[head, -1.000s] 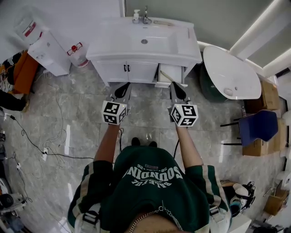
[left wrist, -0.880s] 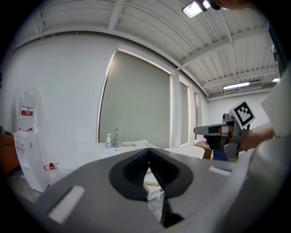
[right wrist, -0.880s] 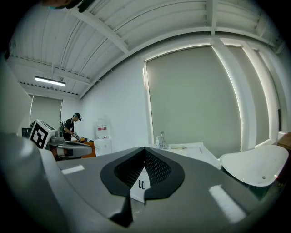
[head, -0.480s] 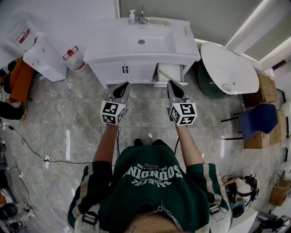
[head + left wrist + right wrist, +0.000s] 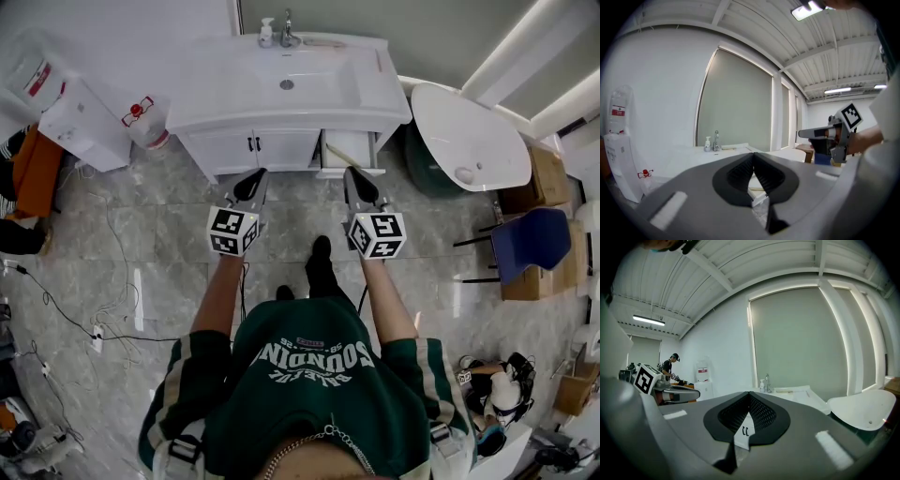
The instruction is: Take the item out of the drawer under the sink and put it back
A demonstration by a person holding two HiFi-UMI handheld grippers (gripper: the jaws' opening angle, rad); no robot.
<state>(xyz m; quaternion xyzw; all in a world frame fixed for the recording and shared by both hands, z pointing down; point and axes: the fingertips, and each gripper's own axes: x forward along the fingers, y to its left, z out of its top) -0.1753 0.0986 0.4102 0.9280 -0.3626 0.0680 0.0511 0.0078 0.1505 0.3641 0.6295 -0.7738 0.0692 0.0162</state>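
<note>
1. The left gripper (image 5: pixel 257 176) and right gripper (image 5: pixel 351 174) point level at the cabinet, both claws closed on nothing. This looks like an approach.
2. The drawer (image 5: pixel 372 150) under the sink's (image 5: pixel 281 84) right end stands pulled out, and the right gripper is nearest it.
3. A pale slanted item (image 5: pixel 337 156) lies inside, not yet taken. I cannot tell what it is.
4. The 2 cabinet doors (image 5: pixel 253 145) beside the drawer are shut.

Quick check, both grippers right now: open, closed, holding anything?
Left gripper: closed, jaws together, nothing between them.
Right gripper: closed, jaws together, nothing between them.
</note>
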